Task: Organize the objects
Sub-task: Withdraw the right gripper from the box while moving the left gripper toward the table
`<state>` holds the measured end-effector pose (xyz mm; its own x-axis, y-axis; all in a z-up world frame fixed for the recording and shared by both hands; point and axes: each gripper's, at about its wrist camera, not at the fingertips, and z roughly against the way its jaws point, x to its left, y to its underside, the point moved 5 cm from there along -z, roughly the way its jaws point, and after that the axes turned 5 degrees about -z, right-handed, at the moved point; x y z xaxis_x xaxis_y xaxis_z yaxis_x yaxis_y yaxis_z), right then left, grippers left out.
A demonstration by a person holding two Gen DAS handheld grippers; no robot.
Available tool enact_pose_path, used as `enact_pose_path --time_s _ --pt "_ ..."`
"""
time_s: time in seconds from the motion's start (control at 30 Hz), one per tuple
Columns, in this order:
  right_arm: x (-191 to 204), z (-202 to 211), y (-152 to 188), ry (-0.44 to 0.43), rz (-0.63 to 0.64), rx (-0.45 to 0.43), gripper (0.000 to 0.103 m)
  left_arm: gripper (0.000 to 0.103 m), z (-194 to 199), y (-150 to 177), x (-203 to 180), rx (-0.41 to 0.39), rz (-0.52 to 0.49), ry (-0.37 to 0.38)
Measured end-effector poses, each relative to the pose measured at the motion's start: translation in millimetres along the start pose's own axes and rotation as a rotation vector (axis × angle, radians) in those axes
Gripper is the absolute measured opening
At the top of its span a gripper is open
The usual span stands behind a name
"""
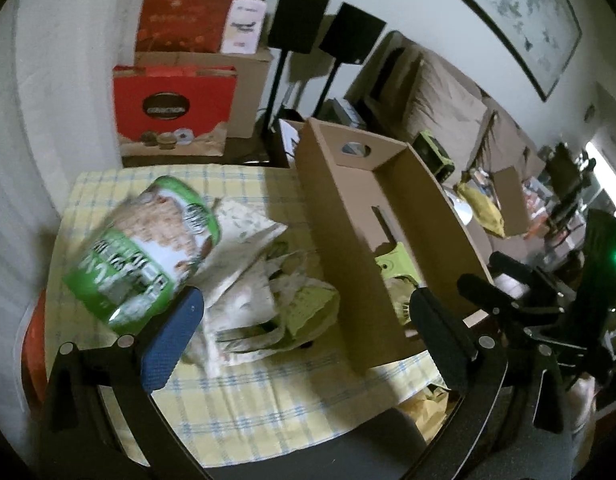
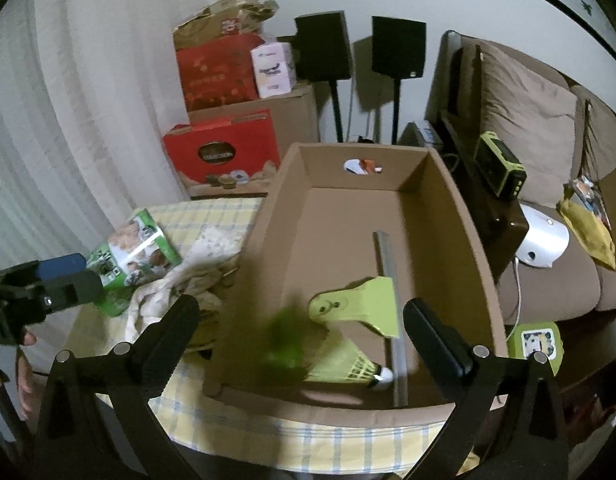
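Open-topped cardboard box [image 2: 448, 208] is reachable from above; its walls block sideways entry.

Both cameras ride the grippers and look forward and steeply down along the fingers, close over the table [image 1: 267, 392]. The left wrist view sits over the near left corner, facing the green canister [image 1: 147, 248]. The right wrist view hangs at the near edge, peering into the cardboard box [image 2: 243, 300]; both views share box, canister and far wall.
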<state>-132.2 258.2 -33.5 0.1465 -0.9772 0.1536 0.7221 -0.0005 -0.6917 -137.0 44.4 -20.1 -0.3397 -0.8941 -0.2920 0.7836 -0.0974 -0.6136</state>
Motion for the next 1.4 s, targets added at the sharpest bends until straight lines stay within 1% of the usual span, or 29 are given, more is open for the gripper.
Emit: enact_pose_path --time_s 0.17,0.3,0.37,0.47,0.57,0.63,0.73,0.8,0.83,0.93,1.0,1.03,1.07,1.1,1.2,1.23,1.4 --pt "20 -2 5 -0.035 0.044 0.015 0.103 0.103 10 9 24 -0.004 0.017 -0.03" --pt "32 -5 5 -0.061 0.044 0.023 0.102 0.103 15 18 41 -0.007 0.036 -0.049" --pt "36 -5 4 -0.07 0.049 0.022 0.102 0.103 16 23 46 -0.009 0.042 -0.055" --pt "43 -6 5 -0.085 0.054 0.025 0.099 0.103 13 29 50 0.003 0.045 -0.053" --pt "48 -8 6 -0.094 0.055 0.03 0.093 0.101 5 36 50 0.017 0.045 -0.037" --pt "50 -10 6 -0.096 0.051 0.033 0.083 0.1 -1 38 47 0.023 0.047 -0.024" --pt "48 -9 7 -0.09 0.039 0.036 0.072 0.097 -9 42 40 0.032 0.034 -0.007" --pt "46 -10 8 -0.086 0.035 0.041 0.067 0.095 -17 44 33 0.04 0.023 0.006" --pt "45 -10 8 -0.082 0.032 0.042 0.066 0.095 -22 45 29 0.047 0.021 0.016" --pt "39 -12 9 -0.079 0.016 0.046 0.063 0.086 -35 48 21 0.063 0.026 0.042" --pt "35 -13 10 -0.086 0.003 0.051 0.062 0.076 -46 50 15 0.078 0.022 0.056" --pt "34 -13 11 -0.087 0.0 0.051 0.062 0.074 -51 51 12 0.083 0.015 0.058" --pt "33 -12 11 -0.087 -0.001 0.049 0.062 0.069 -56 51 8 0.087 0.004 0.058" --pt "31 -12 12 -0.086 -0.003 0.048 0.062 0.067 -61 52 5 0.09 -0.01 0.054" --pt "25 -10 14 -0.087 -0.012 0.046 0.062 0.05 -74 52 -5 0.096 -0.057 0.032" --pt "23 -9 14 -0.086 -0.014 0.046 0.062 0.048 -78 52 -7 0.097 -0.07 0.023" --pt "13 -6 15 -0.083 -0.027 0.038 0.062 0.034 -94 51 -15 0.103 -0.127 -0.02"
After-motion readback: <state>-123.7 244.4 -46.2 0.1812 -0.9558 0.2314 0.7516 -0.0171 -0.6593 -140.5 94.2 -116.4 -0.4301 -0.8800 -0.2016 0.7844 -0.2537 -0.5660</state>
